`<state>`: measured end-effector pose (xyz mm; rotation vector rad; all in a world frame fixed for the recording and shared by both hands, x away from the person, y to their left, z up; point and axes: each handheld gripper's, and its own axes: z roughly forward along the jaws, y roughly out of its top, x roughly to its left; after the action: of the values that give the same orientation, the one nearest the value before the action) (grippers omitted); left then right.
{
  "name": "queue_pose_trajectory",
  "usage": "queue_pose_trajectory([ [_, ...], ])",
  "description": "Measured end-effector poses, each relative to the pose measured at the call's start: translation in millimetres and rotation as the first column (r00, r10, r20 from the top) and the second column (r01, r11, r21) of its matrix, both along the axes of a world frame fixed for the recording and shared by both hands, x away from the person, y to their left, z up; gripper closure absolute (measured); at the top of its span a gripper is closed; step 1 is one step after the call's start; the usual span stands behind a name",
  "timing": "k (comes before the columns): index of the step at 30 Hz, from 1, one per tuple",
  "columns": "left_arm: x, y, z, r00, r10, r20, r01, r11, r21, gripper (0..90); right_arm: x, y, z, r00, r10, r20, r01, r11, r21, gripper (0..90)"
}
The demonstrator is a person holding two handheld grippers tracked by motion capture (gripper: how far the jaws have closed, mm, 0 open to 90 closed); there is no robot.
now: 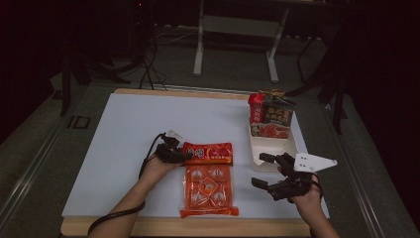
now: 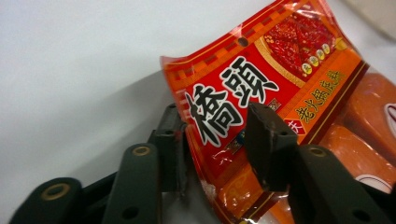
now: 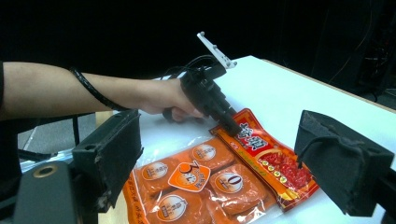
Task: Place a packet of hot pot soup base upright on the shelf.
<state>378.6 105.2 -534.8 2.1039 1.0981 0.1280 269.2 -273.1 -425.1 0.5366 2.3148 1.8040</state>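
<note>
An orange-red food packet (image 1: pixel 208 184) lies flat on the white board near the front edge, its red printed header (image 2: pixel 261 79) at the far end. My left gripper (image 1: pixel 184 155) reaches the header's left corner from the left. In the left gripper view the curled header edge stands between the two pads (image 2: pixel 268 140) of the left gripper (image 2: pixel 217 149), which stand apart and do not pinch it. My right gripper (image 1: pixel 260 170) hovers to the right of the packet (image 3: pixel 210 182), jaws wide open and empty. In the right gripper view the left gripper (image 3: pixel 229 123) touches the header.
A white tray (image 1: pixel 292 148) sits right of the packet, just beyond the right gripper, with several upright red and dark packets (image 1: pixel 270 116) at its far end. The white board (image 1: pixel 124 129) has a wooden front edge (image 1: pixel 198 227). Metal stand legs rise behind the table.
</note>
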Motion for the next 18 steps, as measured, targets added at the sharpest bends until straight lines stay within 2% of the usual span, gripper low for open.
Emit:
queue_pose_trajectory([
  [3, -1.1, -6.9, 3.8, 0.9996, 0.026, -0.003, -0.026, 0.9977, 0.063, 69.4, 0.3, 0.5, -0.4, 1.0000, 0.001, -0.001, -0.001, 1.000, -0.003, 14.4],
  [4, -1.0, -9.4, 5.0, 0.9993, 0.037, -0.010, -0.036, 0.9965, 0.075, 74.6, 0.2, 0.6, -0.4, 1.0000, 0.002, -0.001, -0.002, 1.000, -0.003, 14.4],
  [6, -1.7, -13.7, 6.4, 0.9991, 0.042, 0.000, -0.042, 0.9924, 0.116, 82.5, 0.0, 0.9, -0.2, 1.0000, 0.002, -0.001, -0.002, 1.000, -0.003, 14.4],
  [8, -2.7, -15.0, 7.6, 0.9990, 0.042, 0.011, -0.043, 0.9918, 0.120, 88.6, -0.2, 0.7, -0.2, 1.0000, 0.002, 0.000, -0.002, 1.000, -0.003, 14.4],
  [9, -4.4, -15.0, 8.1, 0.9989, 0.035, 0.032, -0.038, 0.9913, 0.126, 89.5, -0.2, 0.6, -0.2, 1.0000, 0.003, -0.001, -0.003, 1.000, -0.002, 14.6],
  [10, -5.5, -15.3, 8.2, 0.9984, 0.046, 0.033, -0.049, 0.9916, 0.120, 89.8, -0.1, 0.5, -0.2, 1.0000, 0.003, 0.000, -0.003, 1.000, -0.002, 14.8],
  [13, -7.4, -15.5, 10.7, 0.9978, 0.035, 0.056, -0.041, 0.9912, 0.126, 90.0, 1.1, -0.1, 0.0, 1.0000, 0.004, 0.003, -0.004, 1.000, 0.003, 17.2],
  [14, -9.1, -16.2, 12.1, 0.9966, 0.016, 0.081, -0.027, 0.9905, 0.135, 90.0, 1.2, -0.3, 0.2, 1.0000, 0.004, 0.002, -0.004, 1.000, 0.004, 17.1],
  [15, -10.3, -16.6, 13.0, 0.9958, 0.012, 0.090, -0.025, 0.9897, 0.141, 90.0, 1.0, -0.8, 0.6, 1.0000, 0.002, 0.010, -0.002, 1.000, 0.008, 17.2],
  [18, -13.4, -16.6, 18.1, 0.9932, 0.010, 0.116, -0.024, 0.9926, 0.119, 90.0, 0.4, -2.3, 1.9, 0.9993, -0.012, 0.036, 0.011, 1.000, 0.013, 16.7],
])
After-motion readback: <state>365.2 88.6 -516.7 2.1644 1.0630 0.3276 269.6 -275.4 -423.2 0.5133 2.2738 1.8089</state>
